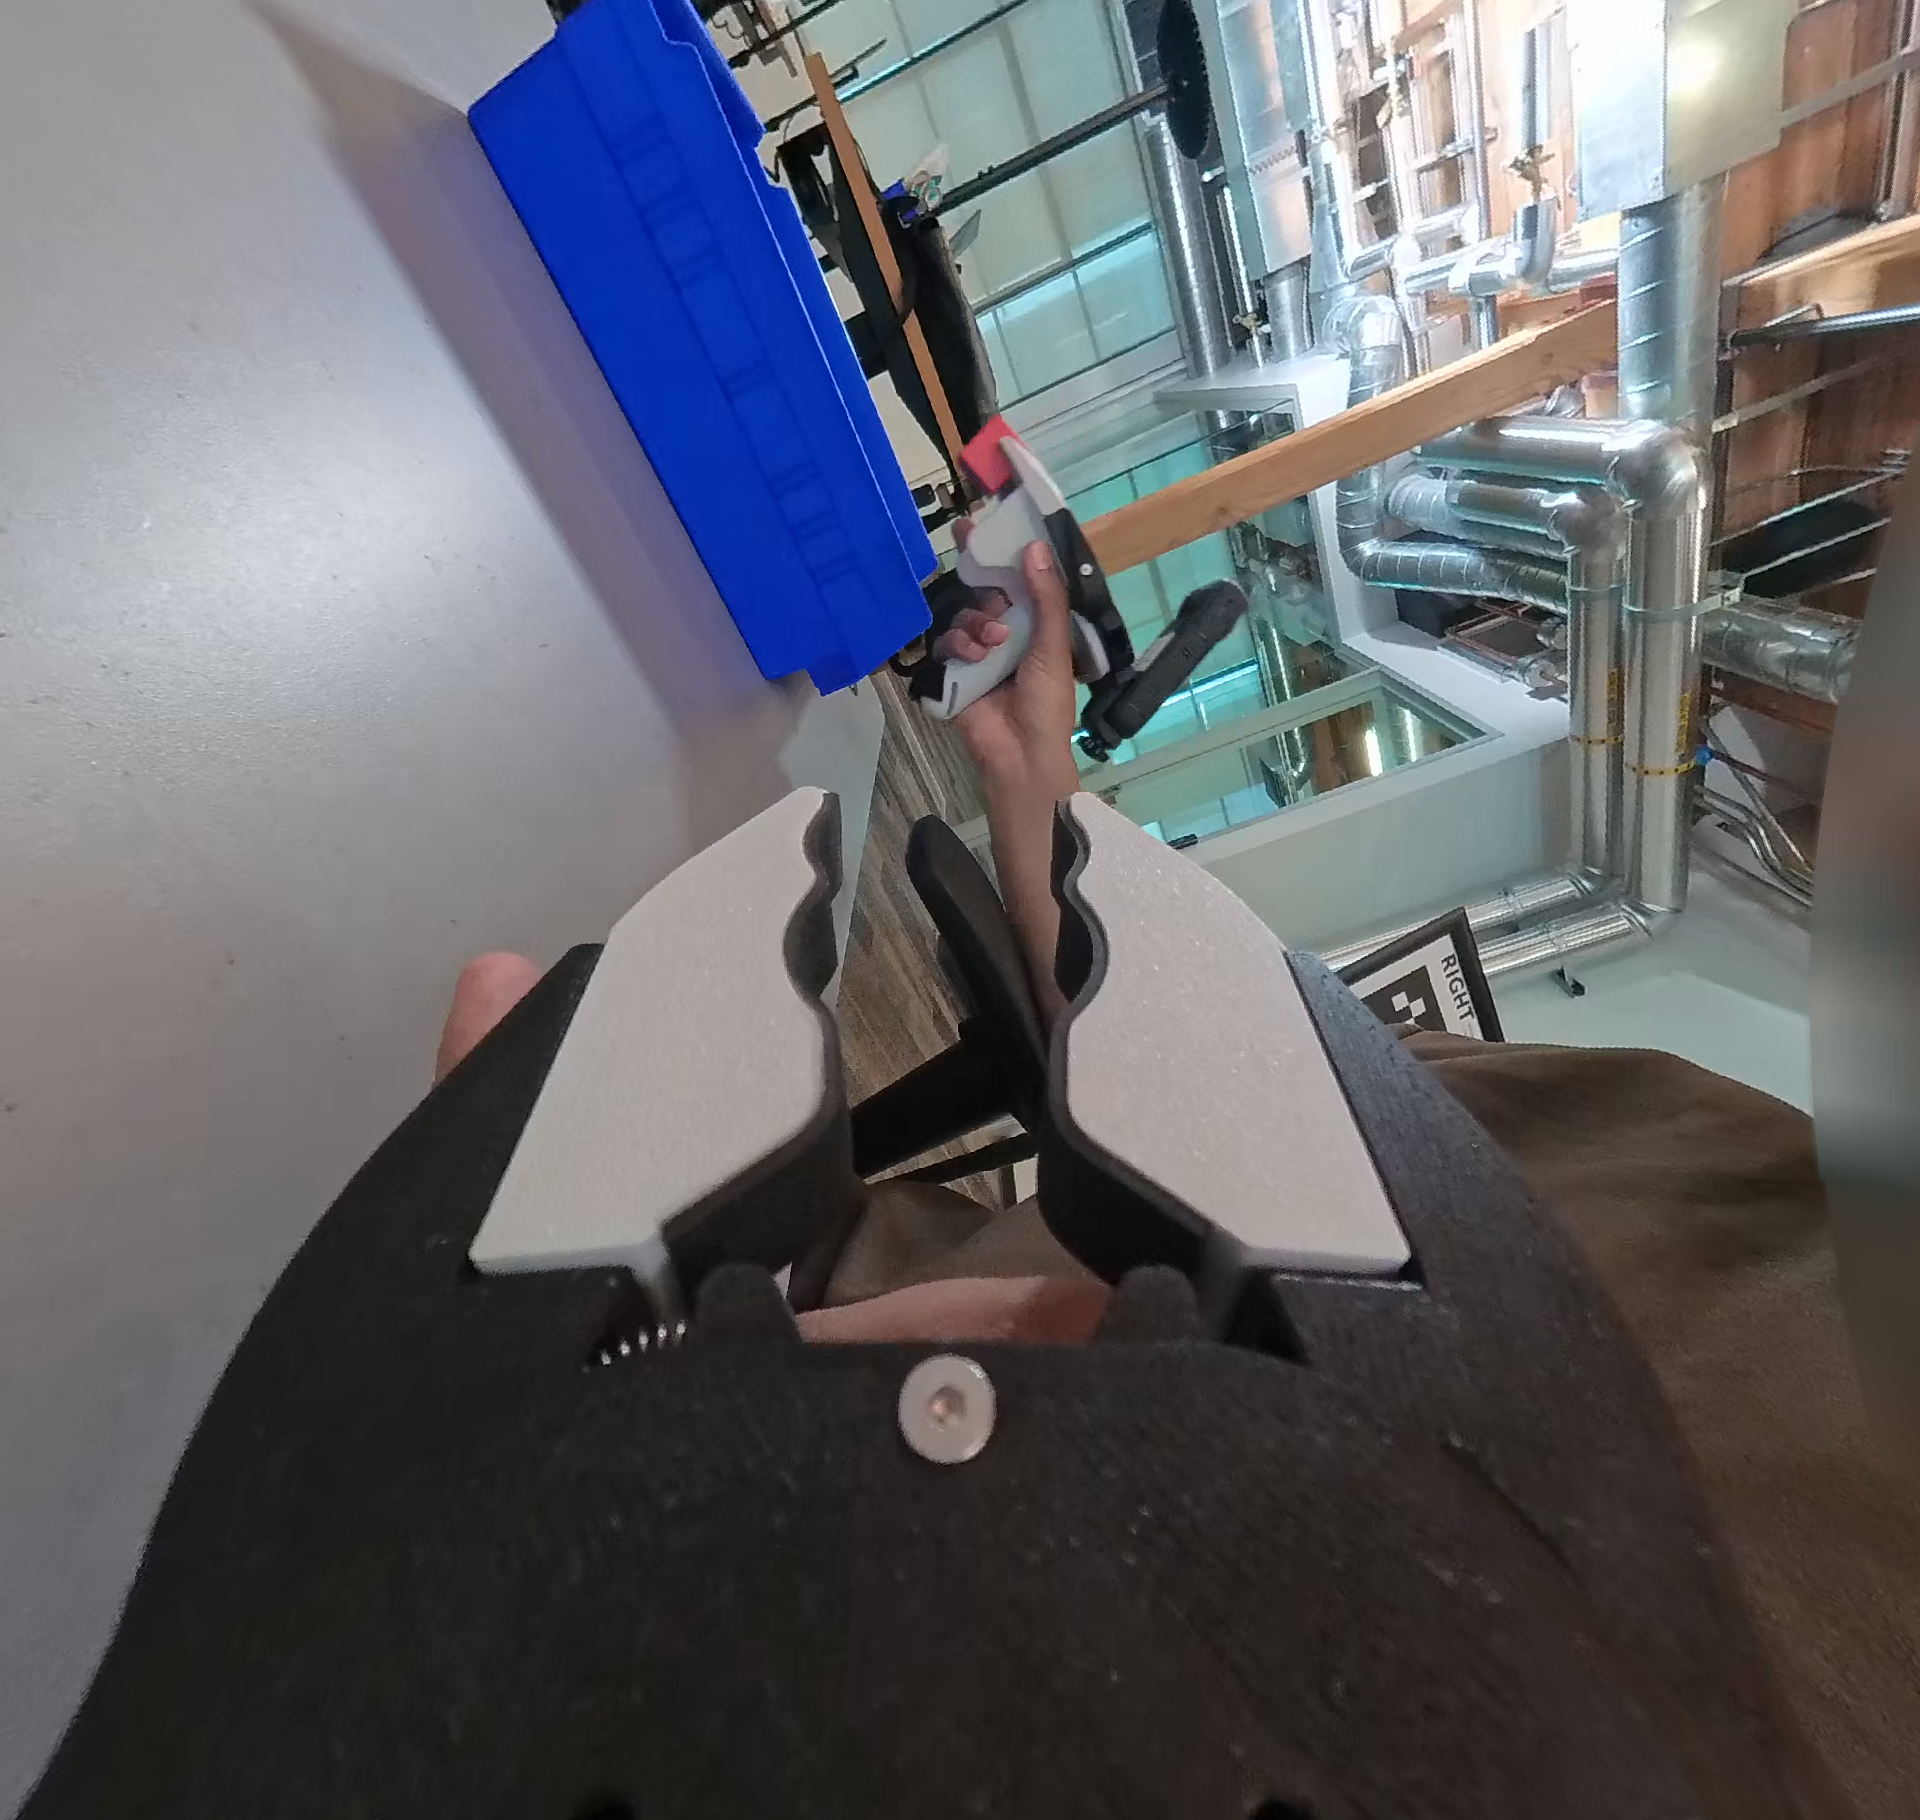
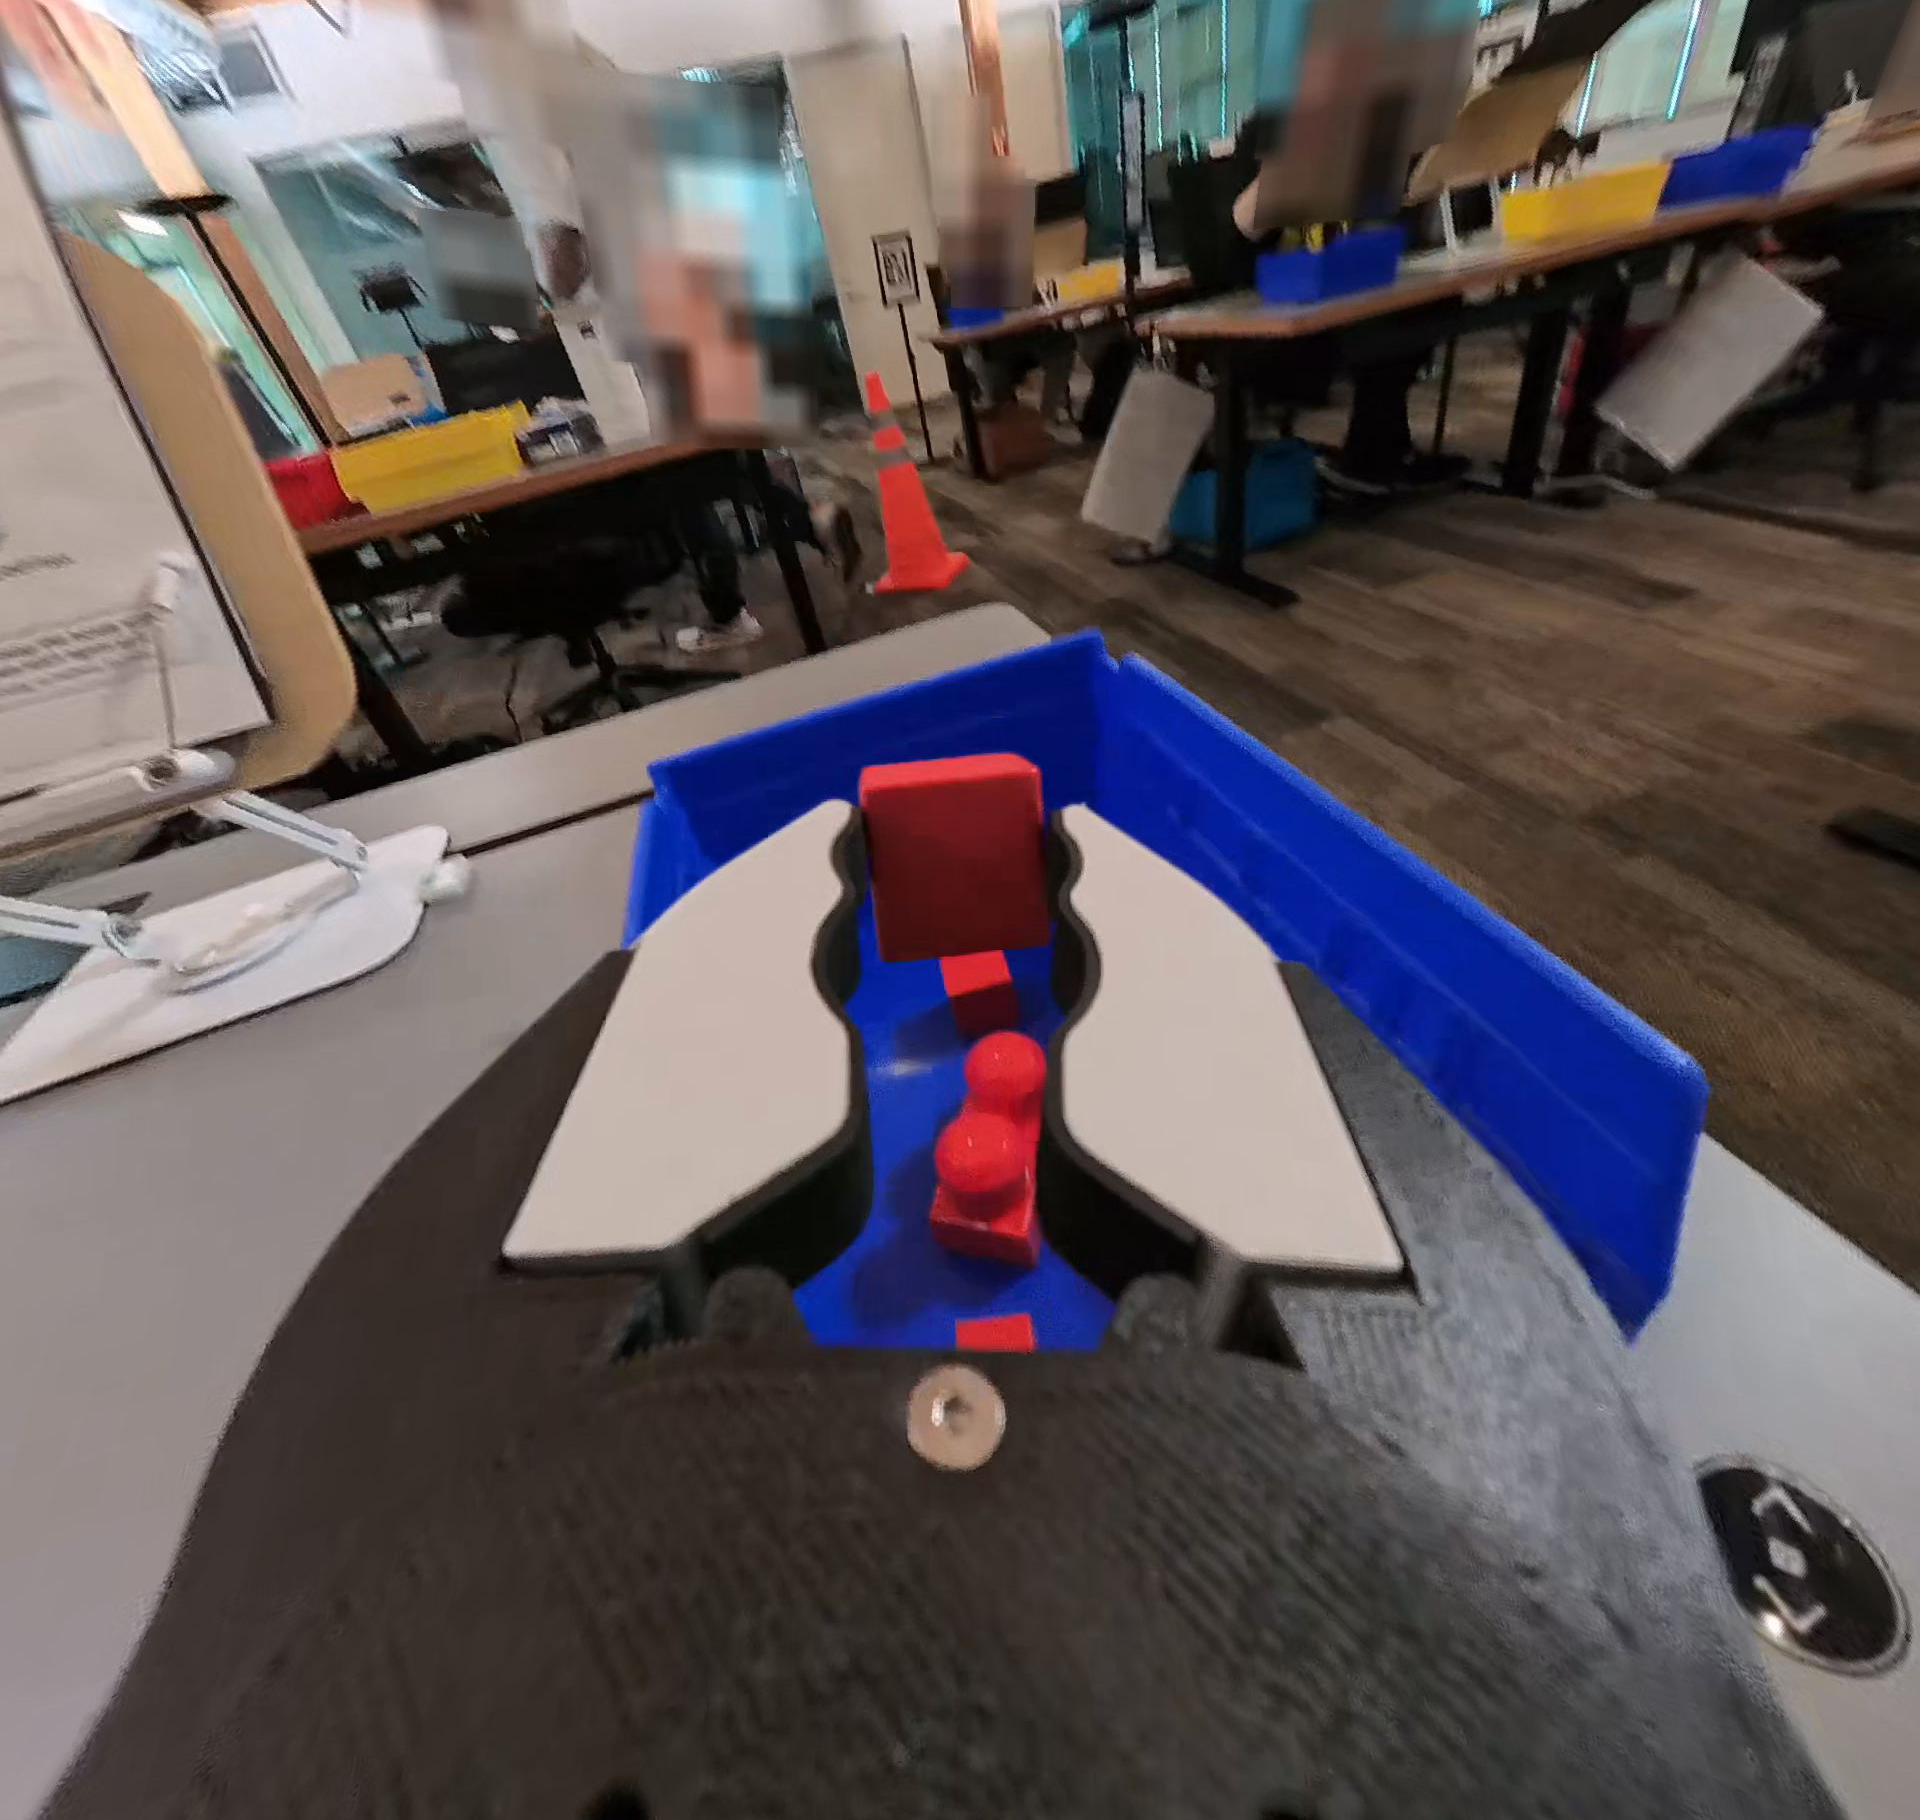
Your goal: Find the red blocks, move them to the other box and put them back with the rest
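My right gripper [image 2: 954, 825] is shut on a flat red block [image 2: 954, 866] and holds it upright above a blue box [image 2: 1351, 939]. Inside the box lie a small red cube [image 2: 981, 991], two red pawn-shaped pieces [image 2: 982, 1188] and the edge of another red piece [image 2: 994, 1332]. My left gripper [image 1: 940, 814] is open and empty, rolled on its side beside the grey table [image 1: 260, 575]. In the left wrist view the blue box [image 1: 707, 347] stands on the table, and the right gripper [image 1: 1013, 492] holds the red block [image 1: 987, 456] above its rim.
A white folding stand [image 2: 239, 897] sits on the table to the left of the box. A round black grommet [image 2: 1803, 1573] is set in the table at the right. Beyond are an orange cone [image 2: 904, 492], desks with yellow and blue bins, and chairs. The grippers' ends are close to 40 cm from one another. My left tips are about 45 cm from the small red cube [image 2: 981, 991], my right tips only 15 cm.
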A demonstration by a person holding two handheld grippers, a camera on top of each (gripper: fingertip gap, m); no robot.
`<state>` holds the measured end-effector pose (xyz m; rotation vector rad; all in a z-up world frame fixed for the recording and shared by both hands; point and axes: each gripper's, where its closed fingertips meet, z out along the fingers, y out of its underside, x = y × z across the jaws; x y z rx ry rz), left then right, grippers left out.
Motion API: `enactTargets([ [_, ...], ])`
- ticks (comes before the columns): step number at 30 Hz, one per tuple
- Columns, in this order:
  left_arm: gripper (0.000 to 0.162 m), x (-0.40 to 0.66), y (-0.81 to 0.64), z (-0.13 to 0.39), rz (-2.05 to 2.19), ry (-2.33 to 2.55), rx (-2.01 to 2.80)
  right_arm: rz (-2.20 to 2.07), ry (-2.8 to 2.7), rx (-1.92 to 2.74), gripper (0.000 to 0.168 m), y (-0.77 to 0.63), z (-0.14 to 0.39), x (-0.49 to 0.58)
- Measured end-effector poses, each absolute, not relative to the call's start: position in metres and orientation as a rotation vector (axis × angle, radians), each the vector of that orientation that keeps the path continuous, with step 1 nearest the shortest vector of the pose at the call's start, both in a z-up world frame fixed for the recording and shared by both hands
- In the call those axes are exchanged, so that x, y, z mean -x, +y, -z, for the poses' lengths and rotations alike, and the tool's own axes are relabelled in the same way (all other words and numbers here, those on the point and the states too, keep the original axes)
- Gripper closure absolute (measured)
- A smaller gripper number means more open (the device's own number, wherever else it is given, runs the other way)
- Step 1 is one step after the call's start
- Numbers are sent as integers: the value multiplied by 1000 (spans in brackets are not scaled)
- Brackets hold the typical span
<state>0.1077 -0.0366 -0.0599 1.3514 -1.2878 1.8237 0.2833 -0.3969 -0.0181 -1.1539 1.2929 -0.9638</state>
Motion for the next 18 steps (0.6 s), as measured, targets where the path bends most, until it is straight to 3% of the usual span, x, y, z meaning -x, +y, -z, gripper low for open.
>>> enactTargets([
  [12, 123, -106, -35, 58, -1827, -1293, -1345, 828, 1421, 1361, 134, -387, 71, -293],
  [18, 123, -106, -35, 59, -1825, -1301, -1349, 892, 1400, 1405, 130, -384, 67, -293],
])
